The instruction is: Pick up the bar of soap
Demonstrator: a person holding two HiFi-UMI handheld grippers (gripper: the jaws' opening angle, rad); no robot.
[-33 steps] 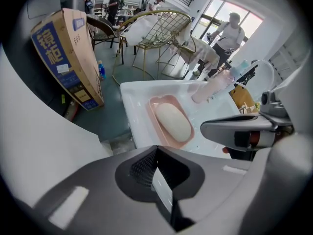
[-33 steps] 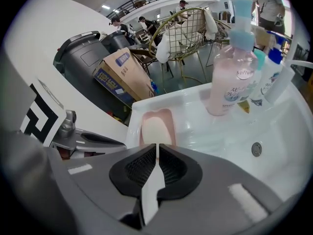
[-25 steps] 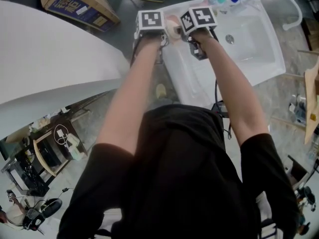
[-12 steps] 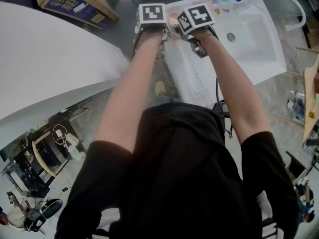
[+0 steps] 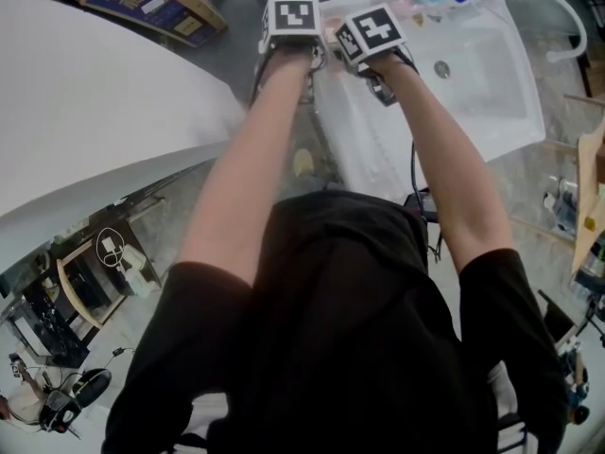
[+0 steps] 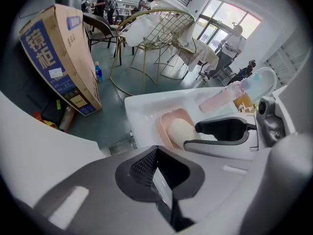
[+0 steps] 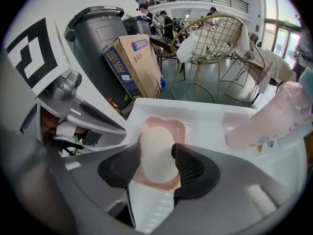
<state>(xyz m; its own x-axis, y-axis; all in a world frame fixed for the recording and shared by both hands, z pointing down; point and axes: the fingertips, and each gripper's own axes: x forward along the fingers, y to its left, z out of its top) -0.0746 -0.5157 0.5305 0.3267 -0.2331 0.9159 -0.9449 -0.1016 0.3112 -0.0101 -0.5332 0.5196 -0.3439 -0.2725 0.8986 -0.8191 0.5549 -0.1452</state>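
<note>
The pale oval bar of soap (image 7: 156, 153) lies in a pink dish (image 7: 162, 123) on the back left corner of the white sink (image 5: 492, 74). My right gripper (image 7: 156, 168) straddles the bar, one dark pad on each long side, and its jaws are opening. The bar still rests in the dish. In the left gripper view the soap (image 6: 180, 131) and dish (image 6: 165, 124) lie just ahead, with a finger of the right gripper (image 6: 225, 129) beside the bar. My left gripper (image 6: 159, 180) hovers left of the dish, shut on nothing. In the head view both marker cubes (image 5: 288, 22) cover the dish.
A pink bottle (image 7: 274, 116) lies on the sink's rim to the right of the dish. A cardboard box (image 5: 151, 3) leans on the floor to the left, beside a large white curved surface (image 5: 95, 102). A gold wire chair (image 7: 215, 48) stands beyond the sink.
Both grippers have slid a little farther toward the sink's back left corner. The soap and dish that showed between the two cubes are now covered by them.
</note>
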